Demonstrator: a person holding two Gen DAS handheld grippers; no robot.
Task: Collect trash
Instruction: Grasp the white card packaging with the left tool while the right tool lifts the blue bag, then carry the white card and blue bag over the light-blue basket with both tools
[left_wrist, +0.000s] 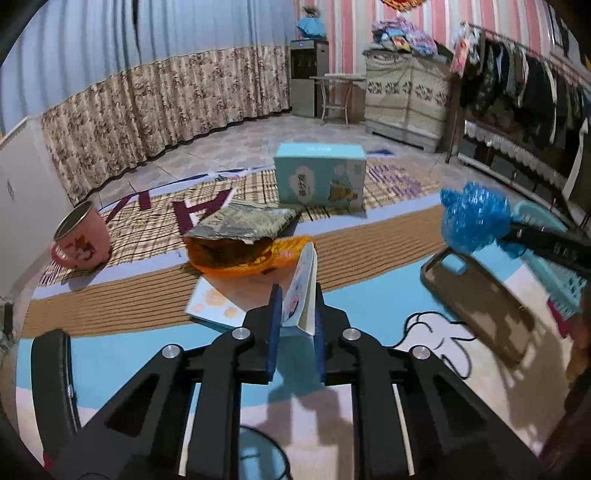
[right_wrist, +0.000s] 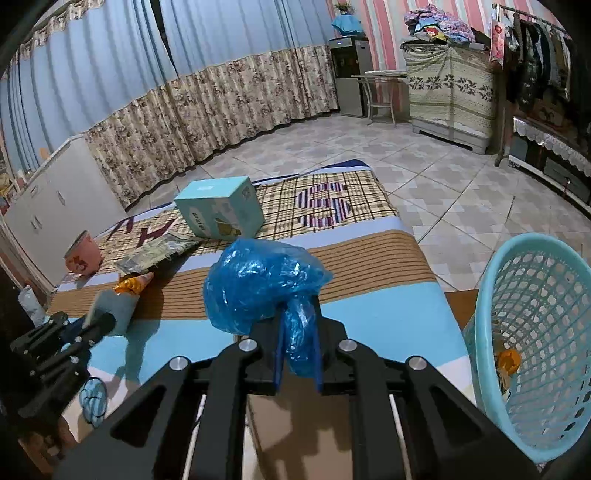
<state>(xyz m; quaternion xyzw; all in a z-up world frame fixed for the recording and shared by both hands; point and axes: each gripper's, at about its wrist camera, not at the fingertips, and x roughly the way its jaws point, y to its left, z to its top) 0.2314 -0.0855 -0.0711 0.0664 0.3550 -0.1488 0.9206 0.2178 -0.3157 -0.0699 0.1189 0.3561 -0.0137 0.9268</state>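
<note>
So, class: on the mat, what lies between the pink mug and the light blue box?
In the left wrist view, a crumpled grey-green wrapper lies on the mat between the pink mug and the light blue box, with an orange wrapper just in front of it.

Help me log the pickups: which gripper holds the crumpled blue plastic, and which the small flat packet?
The right gripper is shut on the crumpled blue plastic bag. The left gripper is shut on the small printed packet, held on edge between its pads.
</note>
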